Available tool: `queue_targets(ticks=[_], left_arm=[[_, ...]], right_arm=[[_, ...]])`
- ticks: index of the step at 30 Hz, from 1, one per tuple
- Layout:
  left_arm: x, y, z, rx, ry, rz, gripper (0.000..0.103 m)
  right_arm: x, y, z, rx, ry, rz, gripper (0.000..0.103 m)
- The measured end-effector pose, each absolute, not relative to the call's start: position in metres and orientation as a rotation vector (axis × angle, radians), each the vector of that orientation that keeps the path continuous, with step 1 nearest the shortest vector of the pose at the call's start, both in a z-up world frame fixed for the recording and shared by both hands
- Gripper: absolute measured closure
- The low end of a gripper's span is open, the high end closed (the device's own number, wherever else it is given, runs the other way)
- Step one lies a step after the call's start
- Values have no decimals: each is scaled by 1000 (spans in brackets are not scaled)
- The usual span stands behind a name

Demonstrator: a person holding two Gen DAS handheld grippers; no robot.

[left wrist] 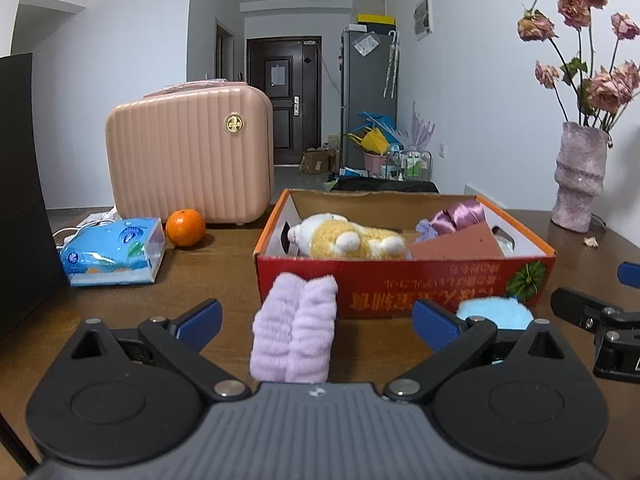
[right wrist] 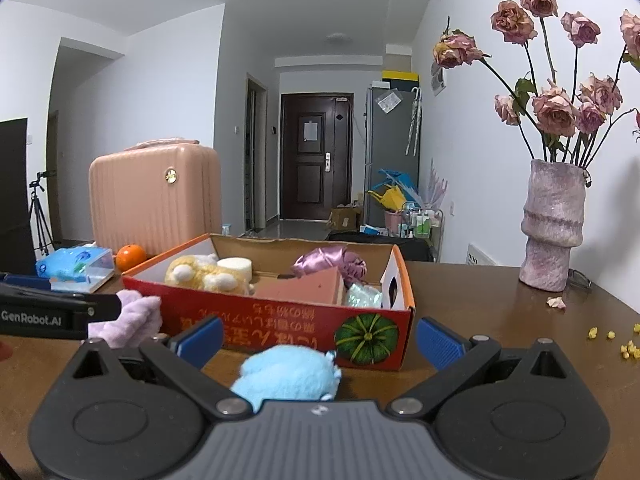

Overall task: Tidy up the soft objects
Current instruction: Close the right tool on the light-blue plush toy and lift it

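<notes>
the left claw (left wrist: 316, 320) stands wide open with a lilac fuzzy cloth (left wrist: 295, 330) lying between its fingers, untouched, just in front of the red box (left wrist: 400, 284). the right claw (right wrist: 320, 338) is equally wide open around a pale blue plush (right wrist: 286, 376), also on the table (right wrist: 500, 320) before the box, which already holds a yellow plush (right wrist: 204, 274).

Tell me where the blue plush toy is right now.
The blue plush toy lies on the wooden table between the open right tongs, just in front of the red cardboard box; the lilac cloth lies to its left.
</notes>
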State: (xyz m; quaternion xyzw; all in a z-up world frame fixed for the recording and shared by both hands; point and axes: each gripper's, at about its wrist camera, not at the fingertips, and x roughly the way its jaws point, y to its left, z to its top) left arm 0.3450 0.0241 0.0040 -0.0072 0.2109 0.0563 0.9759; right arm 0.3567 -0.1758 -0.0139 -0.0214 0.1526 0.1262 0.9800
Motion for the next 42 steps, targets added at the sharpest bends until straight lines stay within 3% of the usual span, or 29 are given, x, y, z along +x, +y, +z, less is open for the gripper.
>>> queue_targets(ticks=[21, 42], left_arm=[[317, 41, -5, -44, 480, 94, 0], [326, 54, -8, -91, 513, 106, 0]], right_arm=[[330, -174, -25, -63, 366, 283, 0], [423, -132, -55, -109, 586, 270, 1]])
